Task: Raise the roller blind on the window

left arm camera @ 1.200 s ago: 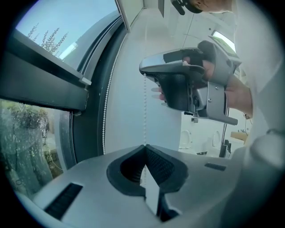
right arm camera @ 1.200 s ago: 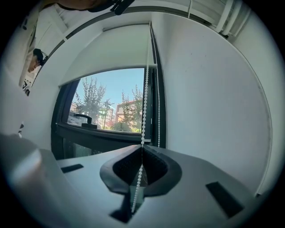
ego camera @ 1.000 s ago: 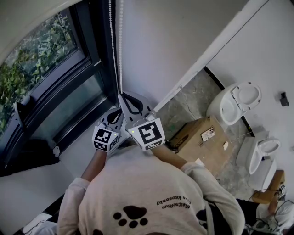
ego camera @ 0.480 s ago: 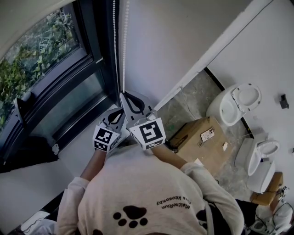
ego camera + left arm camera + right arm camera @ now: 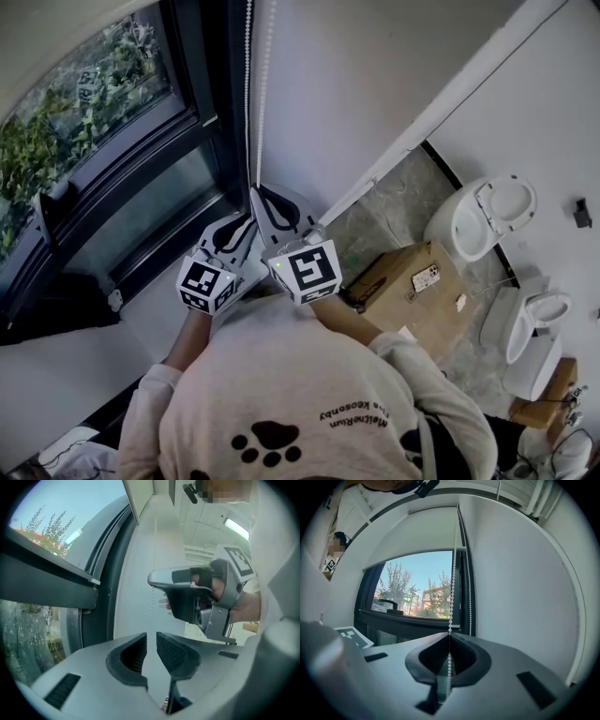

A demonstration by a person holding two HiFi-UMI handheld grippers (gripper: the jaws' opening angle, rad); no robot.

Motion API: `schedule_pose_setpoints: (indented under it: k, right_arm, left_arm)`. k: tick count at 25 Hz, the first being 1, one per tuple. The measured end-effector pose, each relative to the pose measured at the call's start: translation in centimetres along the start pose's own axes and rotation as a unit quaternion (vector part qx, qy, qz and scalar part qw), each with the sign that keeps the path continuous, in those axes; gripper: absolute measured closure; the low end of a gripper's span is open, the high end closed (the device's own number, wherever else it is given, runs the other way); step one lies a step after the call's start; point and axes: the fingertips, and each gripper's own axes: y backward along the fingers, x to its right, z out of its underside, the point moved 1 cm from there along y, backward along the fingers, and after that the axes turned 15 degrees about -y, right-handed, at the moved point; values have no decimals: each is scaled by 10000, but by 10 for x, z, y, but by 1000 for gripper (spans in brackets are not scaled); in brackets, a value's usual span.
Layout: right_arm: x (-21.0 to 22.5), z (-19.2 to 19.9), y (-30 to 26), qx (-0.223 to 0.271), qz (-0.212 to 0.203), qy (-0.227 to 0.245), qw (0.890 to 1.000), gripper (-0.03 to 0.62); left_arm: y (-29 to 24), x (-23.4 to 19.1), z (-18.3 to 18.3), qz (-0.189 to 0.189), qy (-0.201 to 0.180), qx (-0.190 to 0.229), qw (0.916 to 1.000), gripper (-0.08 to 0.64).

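Note:
A white bead chain [image 5: 247,103] hangs in two strands beside the dark window frame [image 5: 192,103]. My right gripper [image 5: 256,194] is shut on one strand, and the beads run straight through its closed pads [image 5: 449,637]. The roller blind [image 5: 417,531] covers the upper part of the window, with trees and sky showing below it. My left gripper [image 5: 234,225] sits just left of and below the right one. Its jaws [image 5: 152,644] stand a narrow gap apart with nothing pinched. A faint chain strand [image 5: 153,606] hangs beyond that gap, under the right gripper [image 5: 157,579].
A black window handle [image 5: 47,211] sticks out at the left. To the right, on the floor, stand a cardboard box [image 5: 412,281] and two white toilets [image 5: 478,216]. A white wall [image 5: 515,583] lies right of the chain.
My left gripper has shifted slightly up and to the left beside the chain. The right gripper has kept its place and its hold on the chain.

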Motion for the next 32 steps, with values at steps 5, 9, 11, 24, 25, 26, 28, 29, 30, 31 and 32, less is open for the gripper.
schedule_pose_setpoints:
  k: [5, 9, 11, 24, 25, 26, 28, 29, 30, 31, 32]
  right_arm:
    - [-1, -1, 0, 25, 16, 3, 10000, 581]
    - [-2, 0, 0, 28, 18, -3, 10000, 581]
    - [-3, 0, -1, 20, 21, -6, 10000, 581]
    - [-4, -1, -2, -5, 53, 14, 10000, 581]
    - [-5, -1, -2, -4, 58, 12, 10000, 581]
    - [-5, -1, -2, 1, 53, 12, 10000, 581]
    - [-5, -2, -2, 17, 22, 19, 10000, 581]
    - [-6, -2, -2, 20, 12, 23, 10000, 581]
    - [-5, -2, -1, 20, 7, 27, 10000, 581]
    - [-5, -2, -1, 17, 4, 29, 10000, 581]
    - [-5, -2, -1, 14, 2, 32, 10000, 581]
  left_arm:
    - [16, -17, -31, -169, 68, 132, 9997, 502]
    - [26, -33, -64, -378, -96, 187, 9991, 502]
    - [29, -41, -78, -482, -183, 176, 9985, 502]
    - [32, -50, -174, -363, -540, 727, 9952, 502]
    - [31, -49, -180, -329, -583, 759, 9949, 502]
    - [29, -49, -185, -303, -632, 782, 9945, 502]
    - [24, -48, -194, -241, -710, 812, 9939, 502]
    - [21, -47, -198, -201, -720, 827, 9938, 502]
    - [19, -47, -201, -167, -714, 848, 9937, 502]
    - [16, -47, -205, -146, -705, 870, 9936, 502]
    - [13, -48, -208, -138, -704, 891, 9934, 502]
